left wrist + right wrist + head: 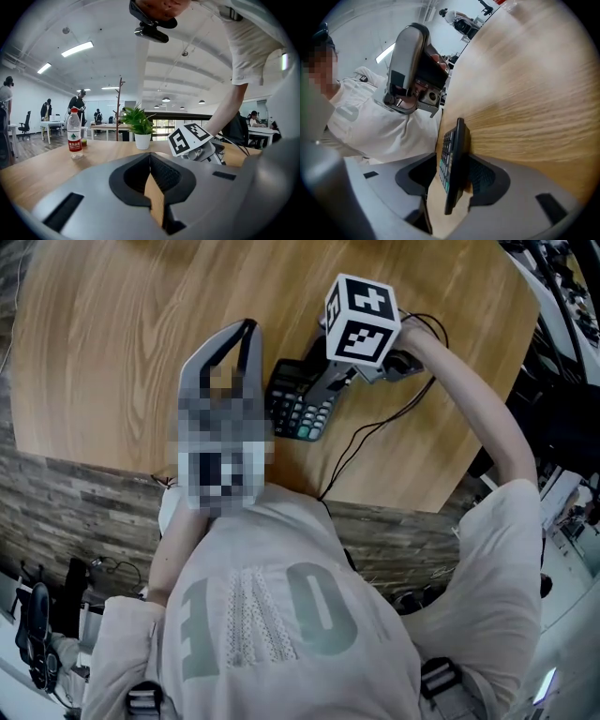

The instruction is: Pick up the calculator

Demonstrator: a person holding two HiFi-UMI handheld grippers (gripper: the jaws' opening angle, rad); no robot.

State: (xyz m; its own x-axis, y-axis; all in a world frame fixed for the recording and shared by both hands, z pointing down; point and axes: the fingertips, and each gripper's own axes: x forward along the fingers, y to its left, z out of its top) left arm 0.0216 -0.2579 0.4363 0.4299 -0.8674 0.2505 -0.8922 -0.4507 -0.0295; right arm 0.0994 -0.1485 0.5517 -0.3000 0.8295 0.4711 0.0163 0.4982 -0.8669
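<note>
A black calculator lies on the round wooden table, close to its near edge. My right gripper, under its marker cube, reaches down to it from the right. In the right gripper view the calculator stands edge-on between the jaws of the right gripper. One pad rests against its back, and a thin strip of wood shows on the key side. My left gripper hovers just left of the calculator with its tips together and nothing held. In its own view the left gripper points across the table.
A black cable trails from the right gripper over the table's near edge. Farther across the table stand a water bottle and a small potted plant. People and desks fill the room behind.
</note>
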